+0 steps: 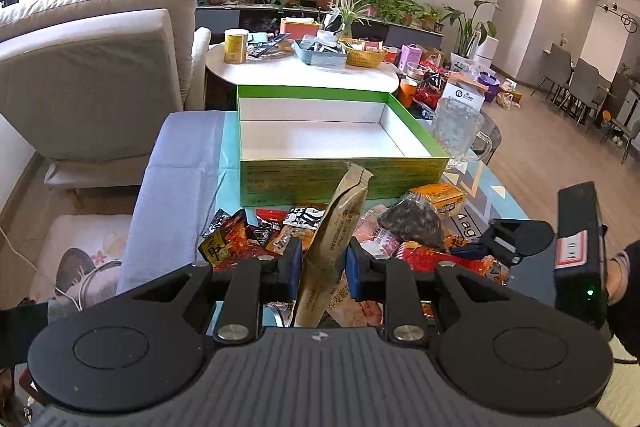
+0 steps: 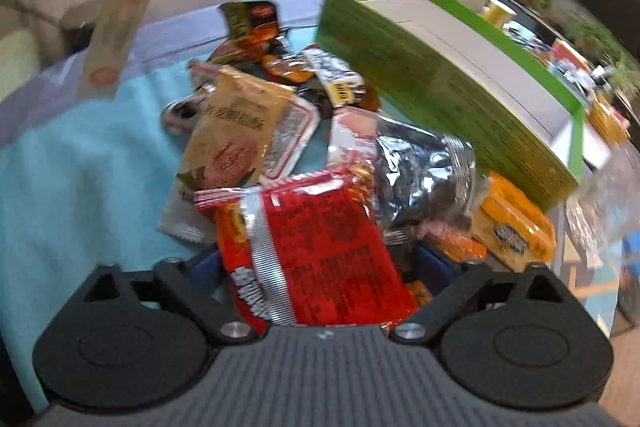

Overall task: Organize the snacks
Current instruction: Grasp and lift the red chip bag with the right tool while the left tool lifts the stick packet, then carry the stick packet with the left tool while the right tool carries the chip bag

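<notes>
My left gripper is shut on a long tan snack packet and holds it upright above the snack pile; the packet also shows hanging at upper left in the right wrist view. The open green box with a white inside stands just behind the pile. My right gripper is open wide, with a red snack packet lying between its fingers on the pile. The right gripper also shows at the right of the left wrist view. The green box is at upper right.
A glass mug stands right of the box. An orange packet and a silver foil bag lie by the box. A teal cloth covers the table. A sofa is left, and a cluttered white table behind.
</notes>
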